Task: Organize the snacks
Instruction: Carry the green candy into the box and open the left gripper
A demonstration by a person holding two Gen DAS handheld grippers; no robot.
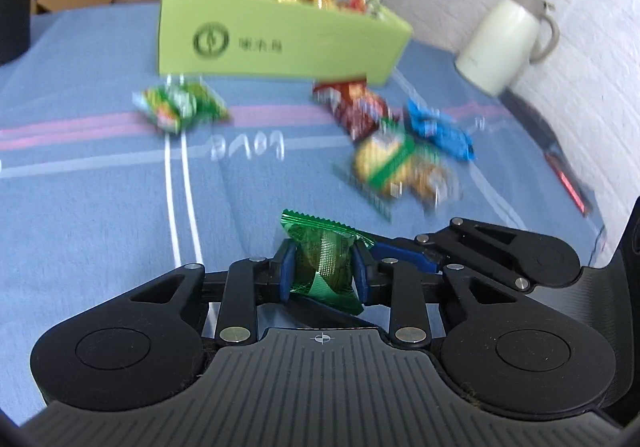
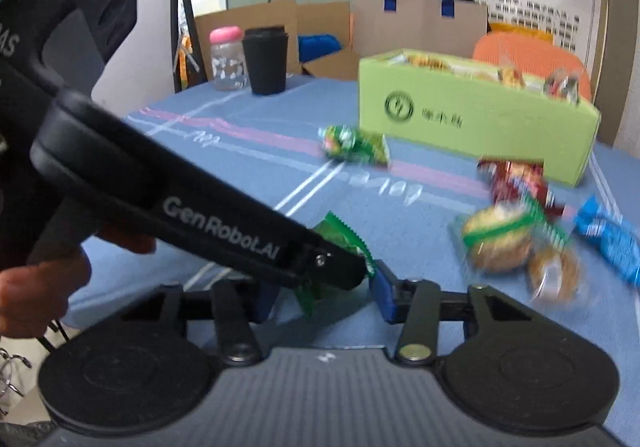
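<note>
A green foil snack packet (image 1: 324, 247) sits between the blue pads of my left gripper (image 1: 322, 267), which is shut on it just above the blue cloth. In the right wrist view the left gripper (image 2: 348, 271) reaches in from the upper left with the packet (image 2: 340, 233) at its tip. My right gripper (image 2: 324, 295) stands around that tip, its pads closed against the packet's sides; its left pad is partly hidden. The open lime-green box (image 1: 280, 43) (image 2: 472, 127) holds several wrapped snacks farther back.
Loose on the cloth lie a green-white packet (image 2: 356, 145), a red packet (image 2: 516, 179), a blue packet (image 2: 612, 239) and cake packets (image 2: 500, 243). A cream jug (image 1: 504, 43) stands far right. A black cup (image 2: 266, 61) and a jar (image 2: 228, 59) stand far left.
</note>
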